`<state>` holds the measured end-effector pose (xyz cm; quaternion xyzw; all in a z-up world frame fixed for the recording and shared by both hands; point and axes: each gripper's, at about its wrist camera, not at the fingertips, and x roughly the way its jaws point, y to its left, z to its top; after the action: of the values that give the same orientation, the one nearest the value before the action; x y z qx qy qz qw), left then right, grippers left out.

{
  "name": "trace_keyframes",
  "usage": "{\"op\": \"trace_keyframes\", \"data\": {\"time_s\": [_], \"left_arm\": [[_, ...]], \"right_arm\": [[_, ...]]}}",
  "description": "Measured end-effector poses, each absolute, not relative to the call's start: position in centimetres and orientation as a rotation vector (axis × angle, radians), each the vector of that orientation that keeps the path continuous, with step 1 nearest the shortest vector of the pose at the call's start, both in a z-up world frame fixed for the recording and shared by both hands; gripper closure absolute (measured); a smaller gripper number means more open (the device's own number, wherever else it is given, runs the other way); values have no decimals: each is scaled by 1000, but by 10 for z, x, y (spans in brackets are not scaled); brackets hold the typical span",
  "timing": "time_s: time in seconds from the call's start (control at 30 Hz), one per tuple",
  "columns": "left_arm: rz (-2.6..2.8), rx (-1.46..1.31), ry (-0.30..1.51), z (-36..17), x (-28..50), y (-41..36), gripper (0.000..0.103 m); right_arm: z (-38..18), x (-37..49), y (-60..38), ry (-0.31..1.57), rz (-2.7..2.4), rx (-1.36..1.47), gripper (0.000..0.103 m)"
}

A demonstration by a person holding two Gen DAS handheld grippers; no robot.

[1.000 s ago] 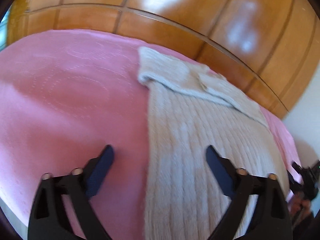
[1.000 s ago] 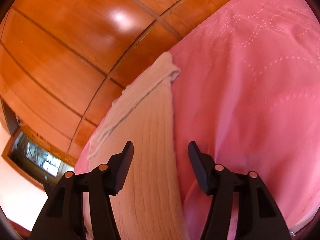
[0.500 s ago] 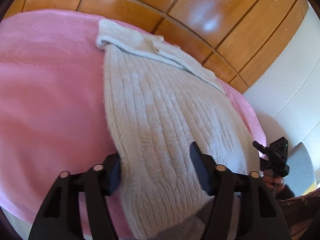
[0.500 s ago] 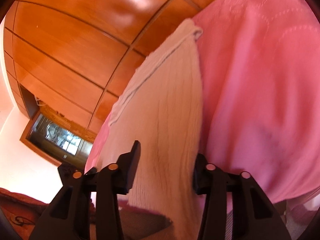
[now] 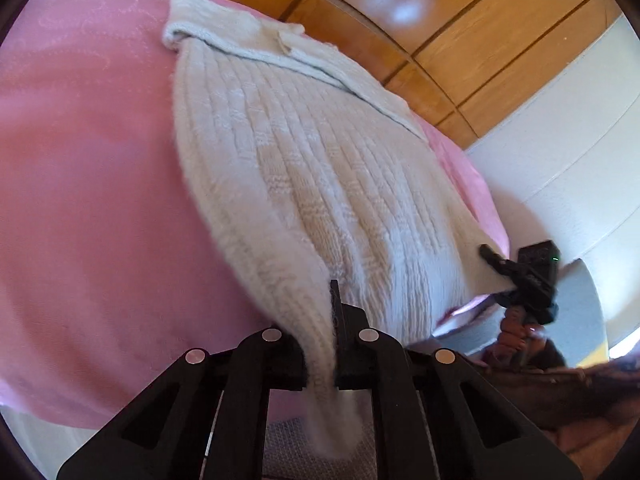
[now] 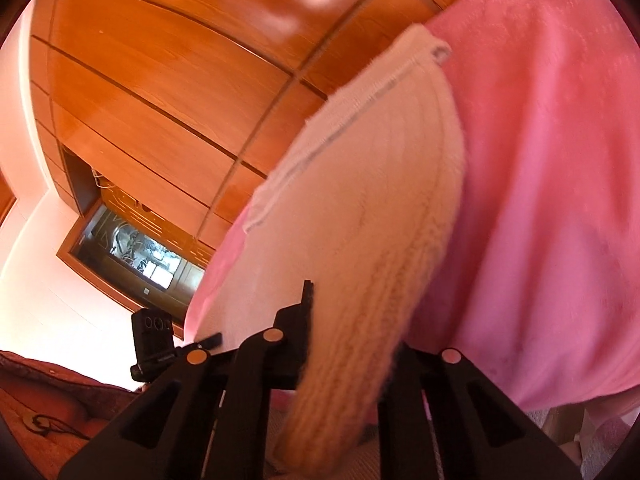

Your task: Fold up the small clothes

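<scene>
A cream ribbed knit garment lies lengthwise on a pink bed cover, its far end folded over. My left gripper has its jaws closing on the garment's near left corner, and the knit is pinched between the pads. In the right wrist view the same garment runs away from me. My right gripper has its jaws closing on the near right corner, with the knit bunched between its fingers and hiding the right one. From the left wrist view the right gripper shows at the garment's edge, held by a hand.
Glossy wooden panels stand behind the bed, and a white wall is to the right. The pink cover drops off at the bed's near edge. A framed dark niche sits low at the left.
Both grippers moved in over the garment's near edge and went from wide open to pinched on its two corners. The knit bunches up at each grip.
</scene>
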<state>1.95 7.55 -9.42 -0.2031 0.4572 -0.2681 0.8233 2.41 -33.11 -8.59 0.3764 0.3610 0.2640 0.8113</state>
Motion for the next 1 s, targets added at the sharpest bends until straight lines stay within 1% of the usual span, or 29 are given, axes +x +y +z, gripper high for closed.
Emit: {"op": "trace_keyframes", "data": {"time_s": [0.2, 0.3, 0.73, 1.0], "left_arm": [[-616, -521, 812, -52, 7, 88, 97], [-632, -563, 753, -35, 2, 95, 98], [-759, -632, 656, 14, -22, 115, 98], [-897, -735, 617, 48, -47, 137, 98]], "right_arm": [[-53, 13, -341, 599, 613, 847, 95], [-39, 9, -344, 550, 625, 845, 96], [7, -12, -355, 381, 749, 892, 96], [49, -64, -350, 292, 896, 855, 96]]}}
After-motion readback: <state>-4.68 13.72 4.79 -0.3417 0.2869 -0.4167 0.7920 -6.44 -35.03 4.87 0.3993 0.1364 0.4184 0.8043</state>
